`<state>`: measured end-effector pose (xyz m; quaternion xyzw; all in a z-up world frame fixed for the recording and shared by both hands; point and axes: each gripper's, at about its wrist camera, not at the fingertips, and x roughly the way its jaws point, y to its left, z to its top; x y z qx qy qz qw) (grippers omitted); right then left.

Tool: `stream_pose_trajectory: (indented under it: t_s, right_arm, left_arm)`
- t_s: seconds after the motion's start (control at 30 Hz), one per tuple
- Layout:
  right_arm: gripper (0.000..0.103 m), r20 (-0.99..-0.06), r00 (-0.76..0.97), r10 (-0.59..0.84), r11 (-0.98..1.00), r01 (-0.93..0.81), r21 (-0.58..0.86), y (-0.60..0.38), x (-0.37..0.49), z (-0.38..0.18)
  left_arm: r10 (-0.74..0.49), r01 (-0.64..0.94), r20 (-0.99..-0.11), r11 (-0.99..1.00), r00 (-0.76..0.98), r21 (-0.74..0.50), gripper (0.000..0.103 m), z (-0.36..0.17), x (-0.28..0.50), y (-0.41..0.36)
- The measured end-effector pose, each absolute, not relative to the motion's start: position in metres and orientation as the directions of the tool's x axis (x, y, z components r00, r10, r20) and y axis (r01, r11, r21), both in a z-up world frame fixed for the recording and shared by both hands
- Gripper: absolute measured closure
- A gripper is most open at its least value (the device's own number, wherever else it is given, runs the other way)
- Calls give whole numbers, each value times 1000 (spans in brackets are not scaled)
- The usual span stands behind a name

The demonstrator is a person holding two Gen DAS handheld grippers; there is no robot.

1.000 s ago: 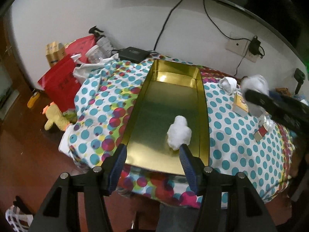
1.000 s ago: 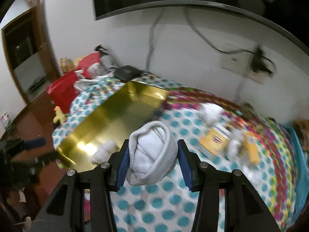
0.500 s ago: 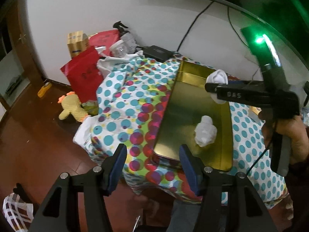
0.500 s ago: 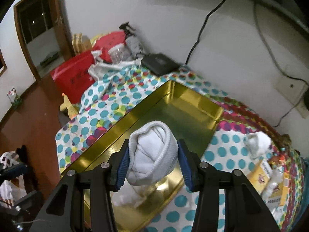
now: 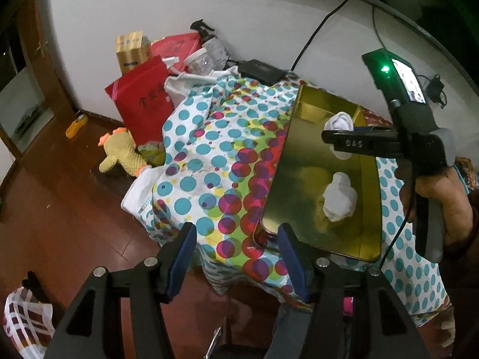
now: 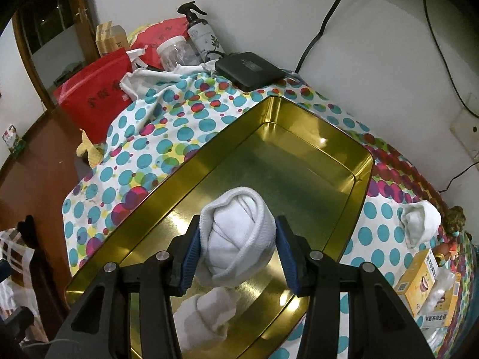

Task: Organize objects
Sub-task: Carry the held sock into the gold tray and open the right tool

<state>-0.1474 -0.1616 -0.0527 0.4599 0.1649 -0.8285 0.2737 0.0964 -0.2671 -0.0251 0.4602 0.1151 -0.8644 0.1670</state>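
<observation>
- Fingers of my right gripper (image 6: 238,239) pinch the rolled white sock (image 6: 239,233) above the shallow gold metal tray (image 6: 344,149).
- Released here, it might land on the other white sock bundle (image 6: 206,314).
- My left gripper (image 5: 236,254) hangs open, empty, beside the tray's near corner.

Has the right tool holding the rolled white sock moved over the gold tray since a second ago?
Yes. The right tool, shut on the rolled white sock, moved from above the dotted cloth beside the gold tray to over the tray.
</observation>
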Motion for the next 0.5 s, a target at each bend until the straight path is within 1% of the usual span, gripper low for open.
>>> stream_pose_trajectory:
  t_s: [0.17, 0.27, 0.33, 0.37, 0.4, 0.5]
  right_arm:
    - [57, -856, -424, -298, -801, 598, -18, -161, -151, -57]
    - [55, -855, -425, -299, -802, 597, -16, -161, -152, -59]
    - [42, -850, -434, -297, -801, 597, -25, -161, -153, -59]
    - [27, -844, -443, -302, -800, 599, -28, -162, -152, -58]
    - [19, -834, -460, -305, -801, 597, -37, -161, -150, -56]
    - [20, -812, -499, -304, -792, 606, -76, -162, -142, -50]
  left_arm:
    - [-164, 409, -845, -910, -508, -69, 45, -32, 95, -272]
    - [-163, 407, -848, -911, -504, -67, 45, -34, 94, -272]
    - [-161, 406, -852, -911, -498, -65, 45, -35, 92, -271]
    - [-158, 404, -854, -912, -496, -66, 45, -36, 91, -270]
    - [-157, 403, -855, -913, -495, -66, 45, -37, 91, -270]
    - [-154, 399, -852, -914, -500, -69, 45, -37, 89, -267]
